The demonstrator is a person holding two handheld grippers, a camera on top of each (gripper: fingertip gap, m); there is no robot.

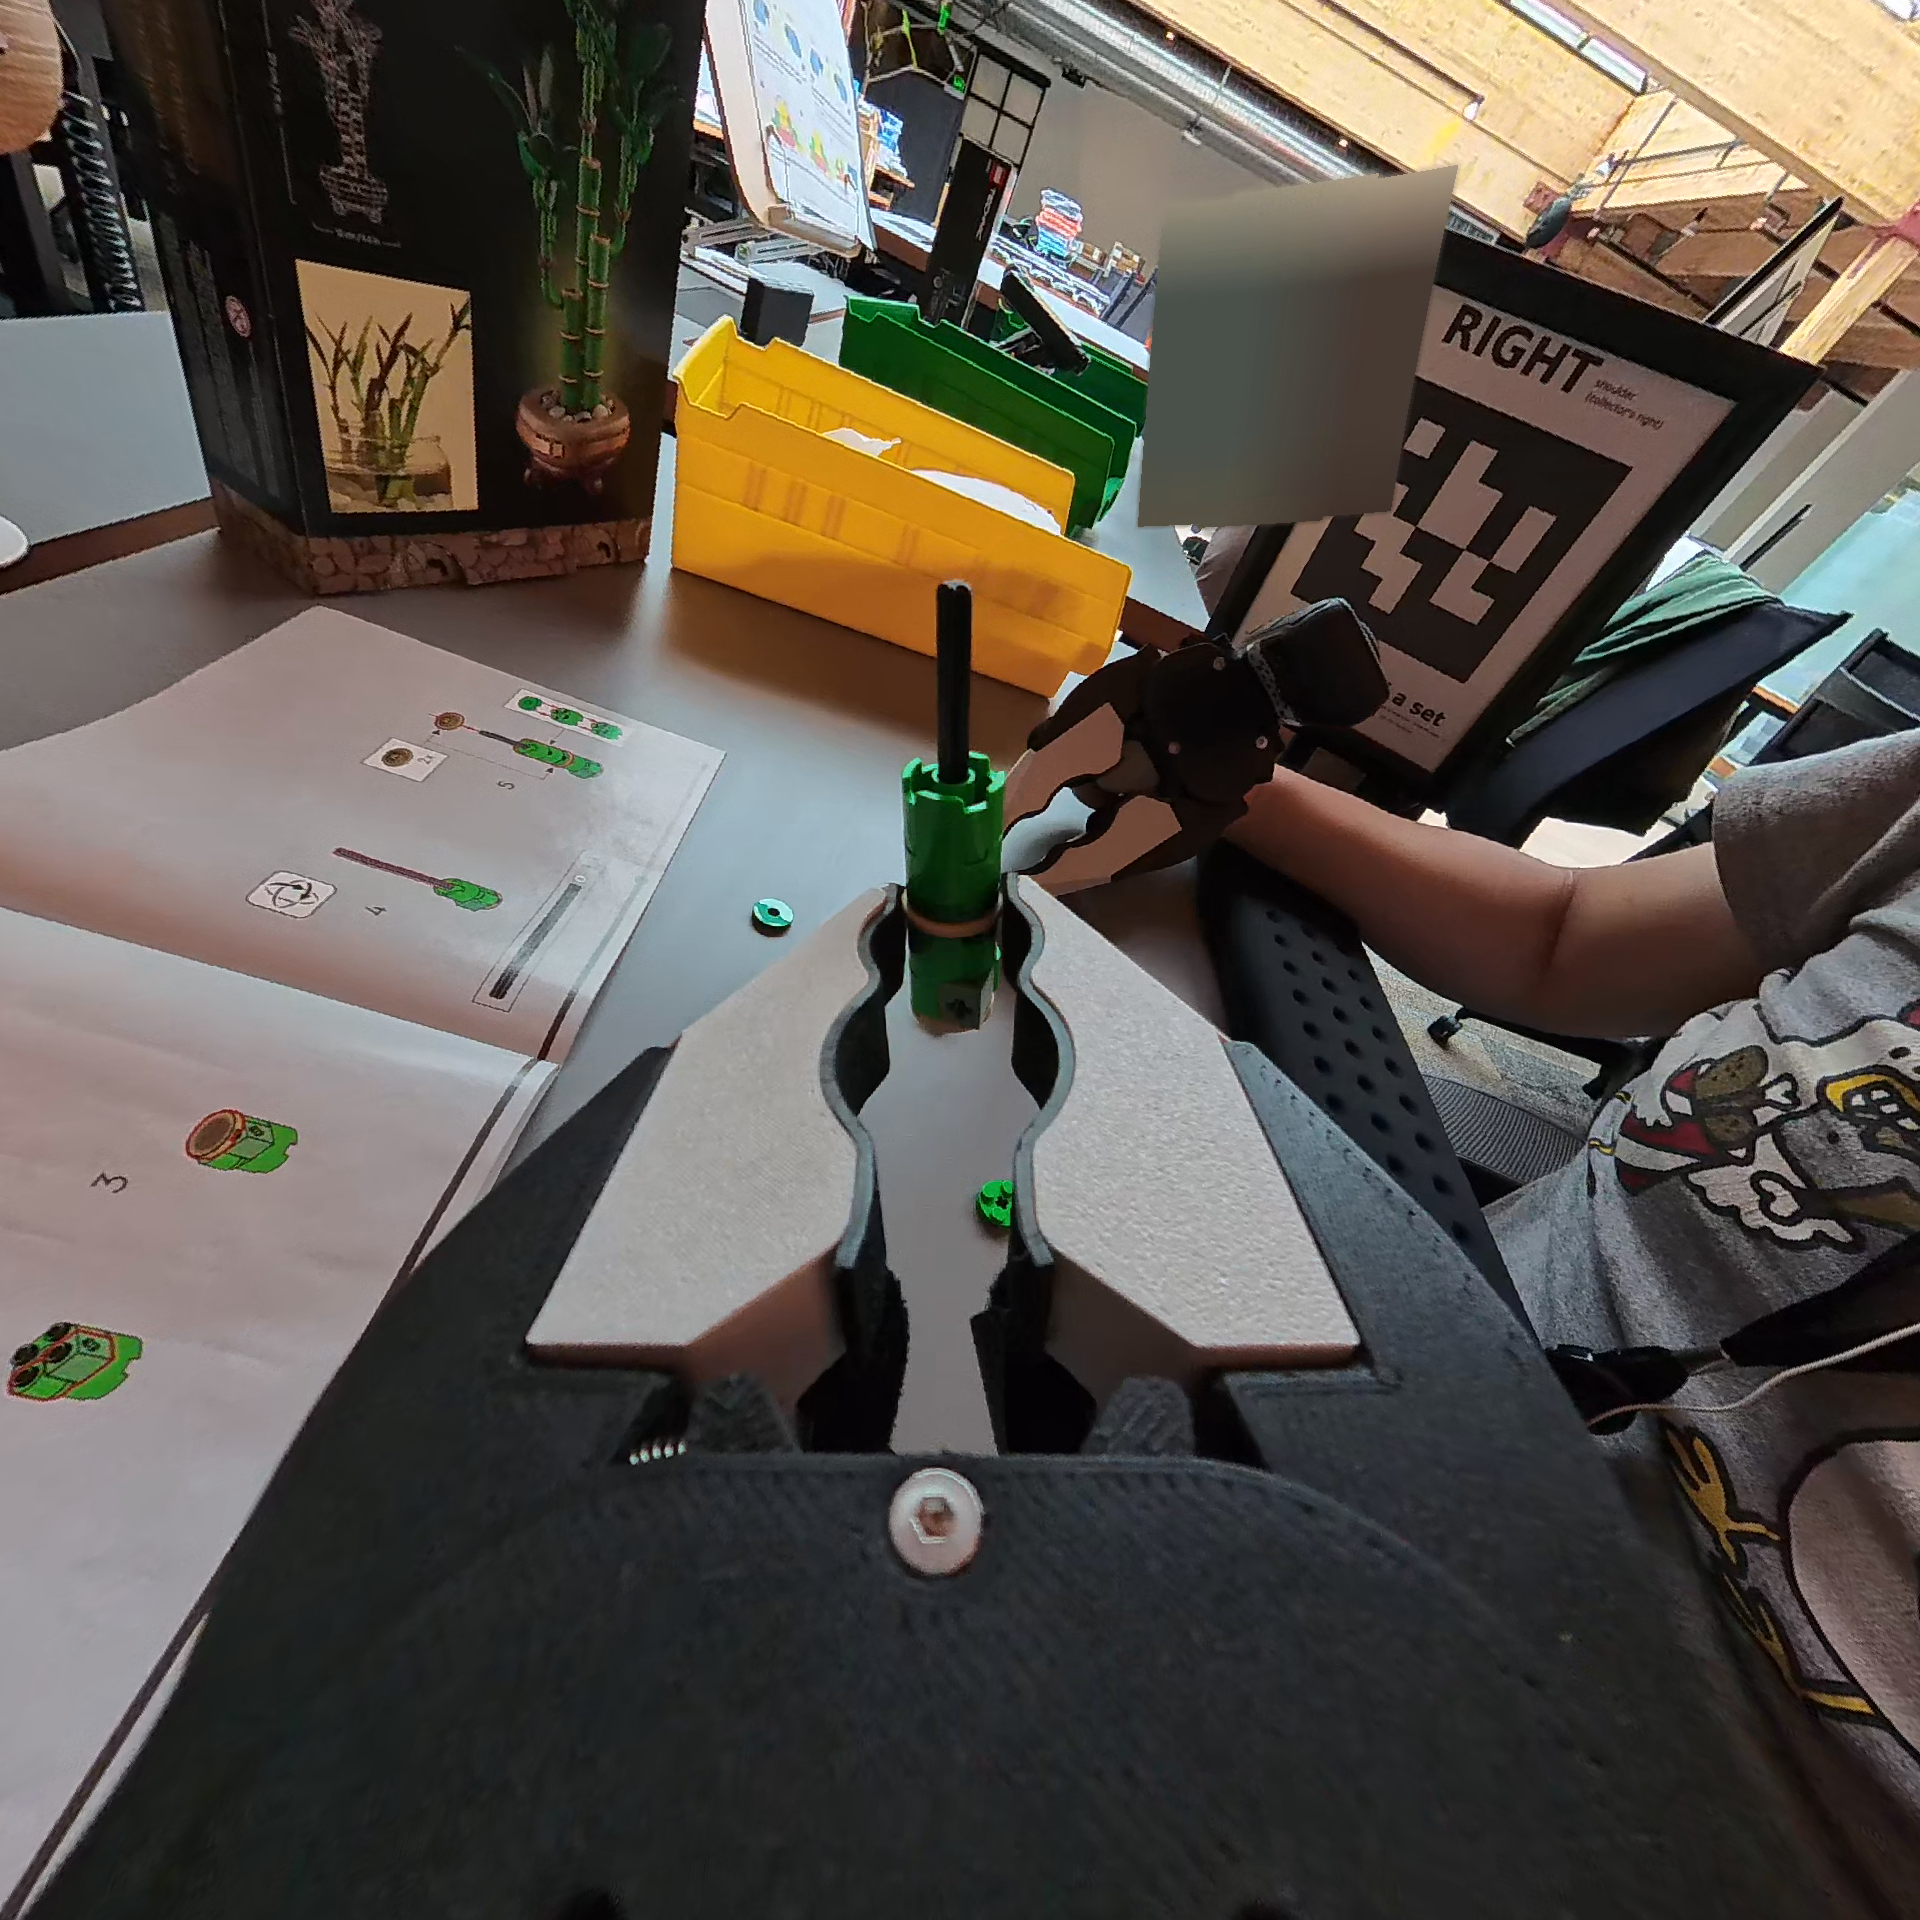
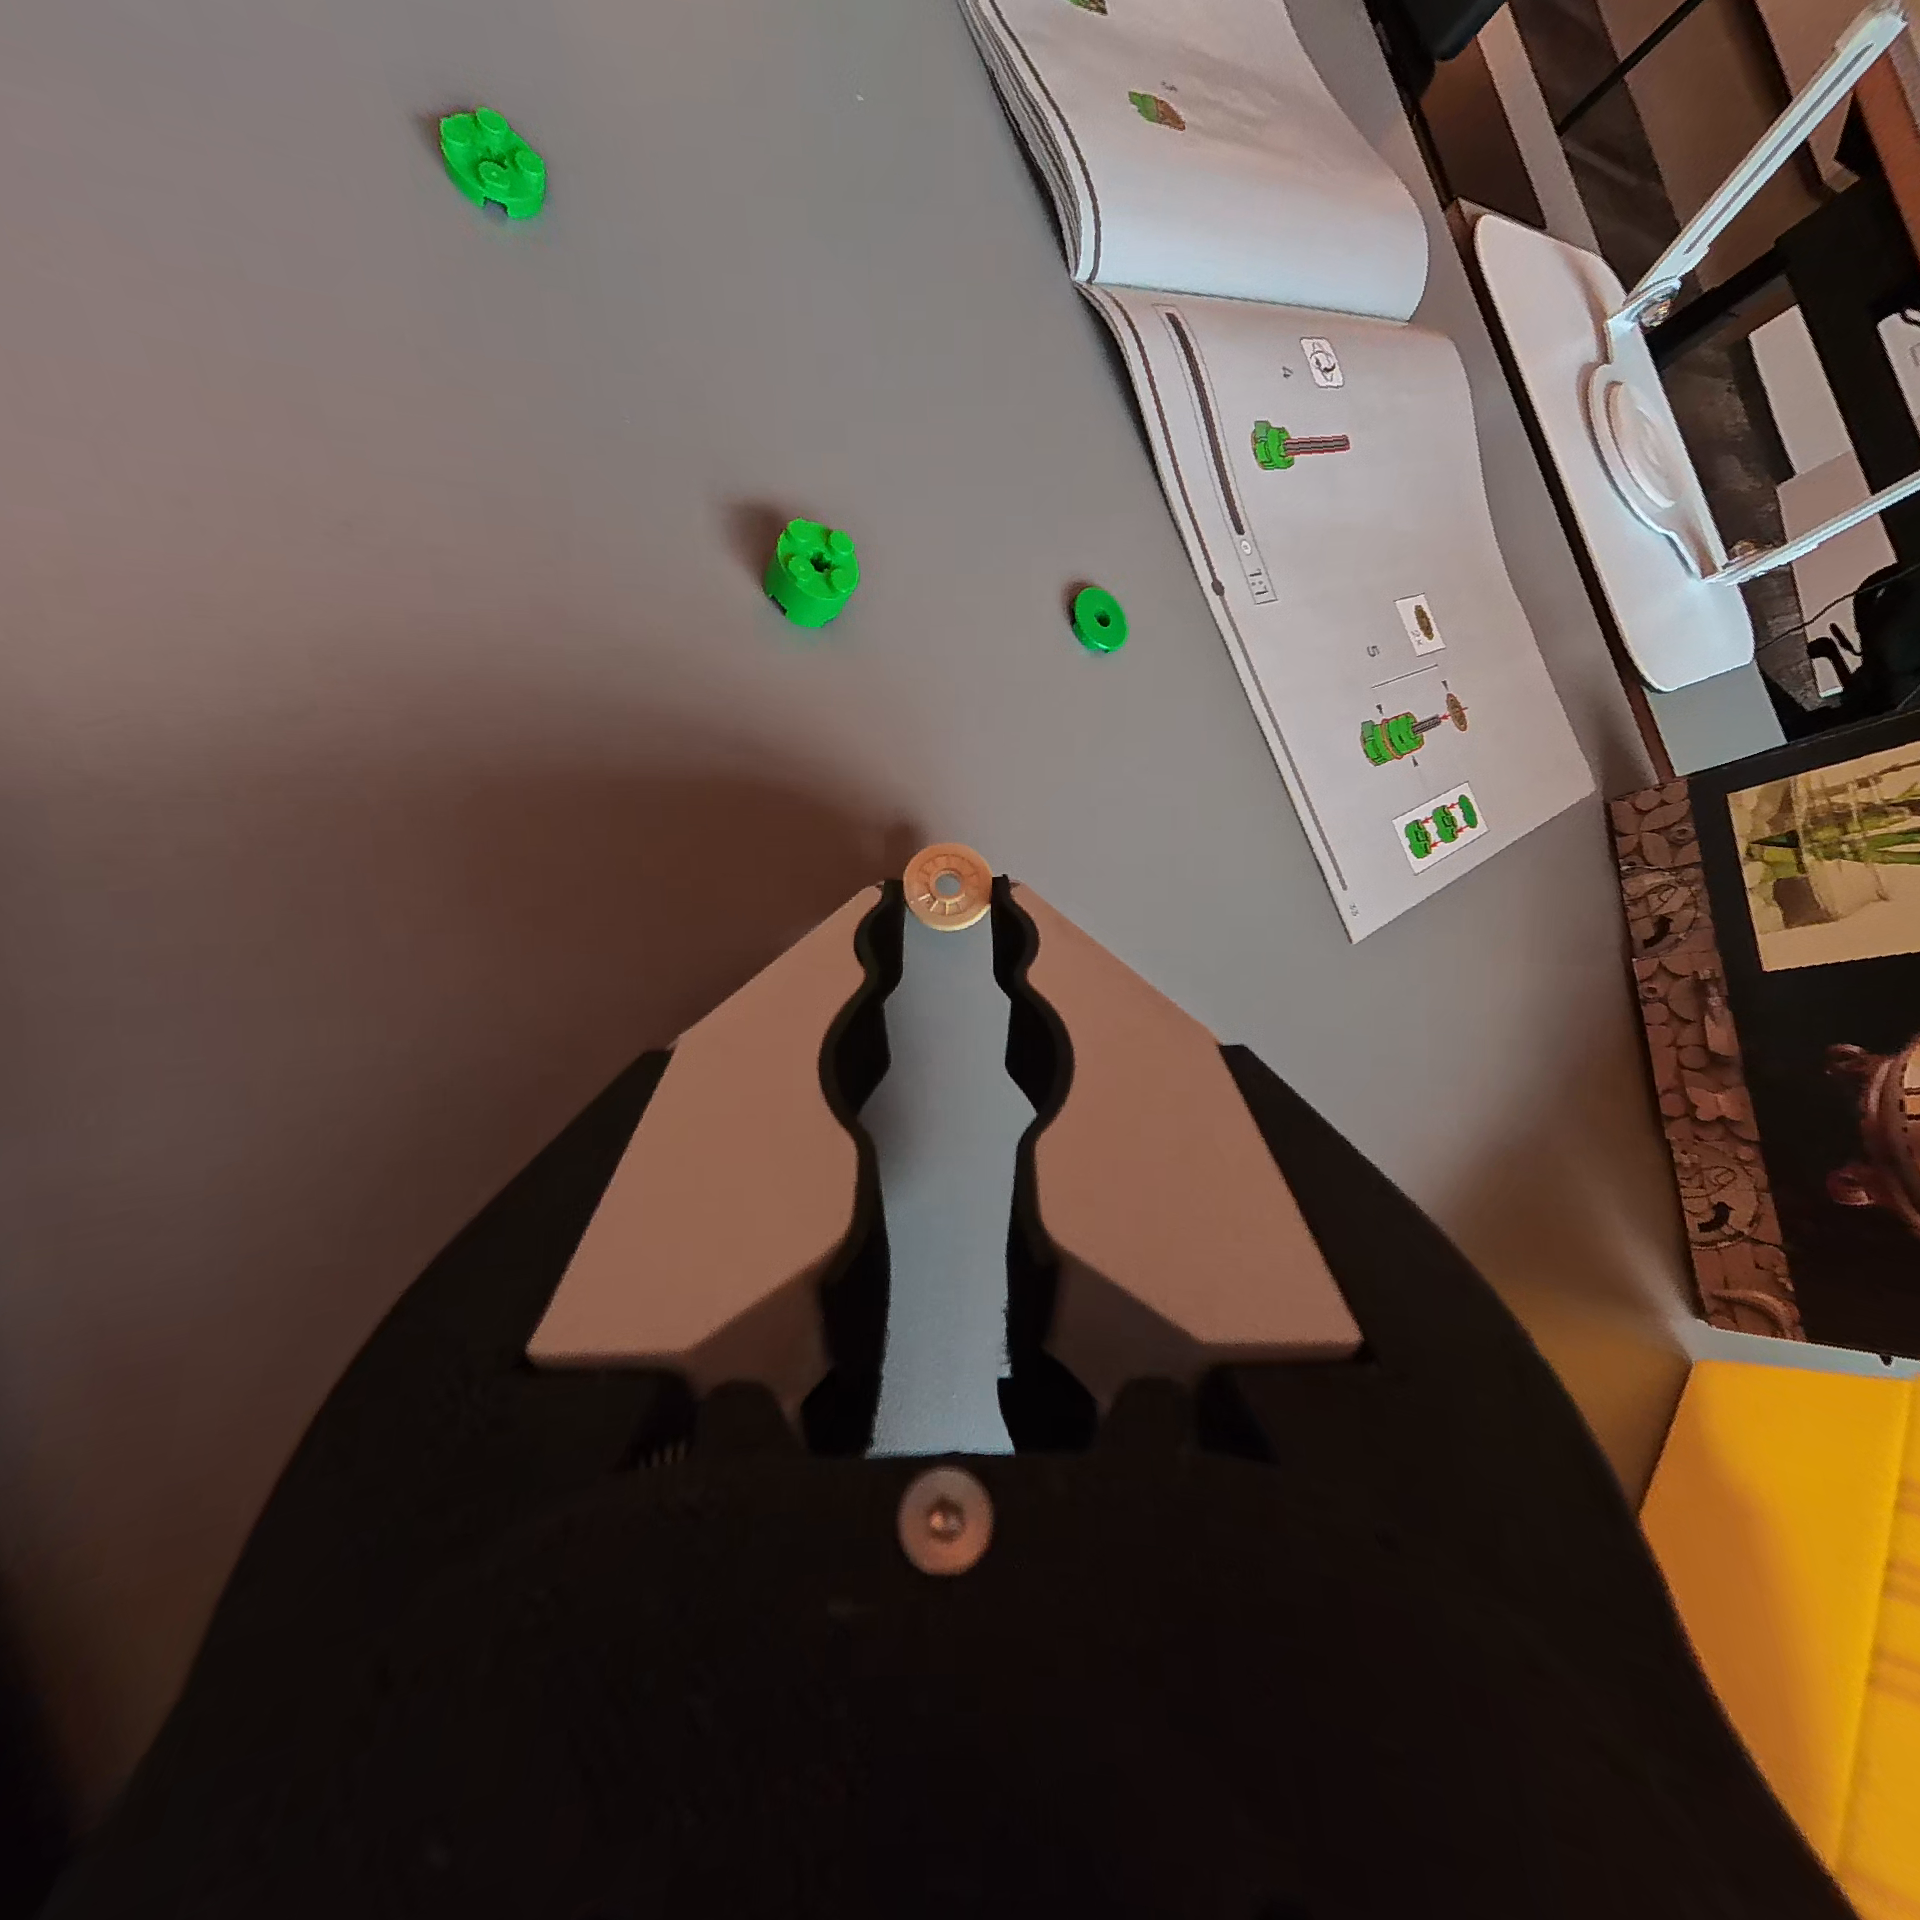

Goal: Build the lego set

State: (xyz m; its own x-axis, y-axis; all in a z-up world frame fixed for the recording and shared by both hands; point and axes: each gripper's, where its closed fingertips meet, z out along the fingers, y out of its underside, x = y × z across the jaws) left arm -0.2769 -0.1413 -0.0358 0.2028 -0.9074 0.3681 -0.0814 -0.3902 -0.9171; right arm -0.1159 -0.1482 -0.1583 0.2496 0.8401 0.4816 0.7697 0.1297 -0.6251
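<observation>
You work in bright daylight that comes from the windows (image 1: pixel 1829 582) at the far right of the left wrist view. The table (image 1: pixel 790 665) there is evenly lit, and the yellow bin (image 1: pixel 883 520) throws a soft shadow toward you. In the right wrist view a wide, brownish shadow (image 2: pixel 582 883) lies on the table just ahead of your right gripper (image 2: pixel 947 891). Both views bend straight lines strongly near the edges, as on the booklet (image 2: pixel 1351 582). The near gripper bodies look a little soft; the small green pieces (image 2: pixel 814 574) stay sharp. A flat blurred patch covers one area in the left wrist view.
</observation>
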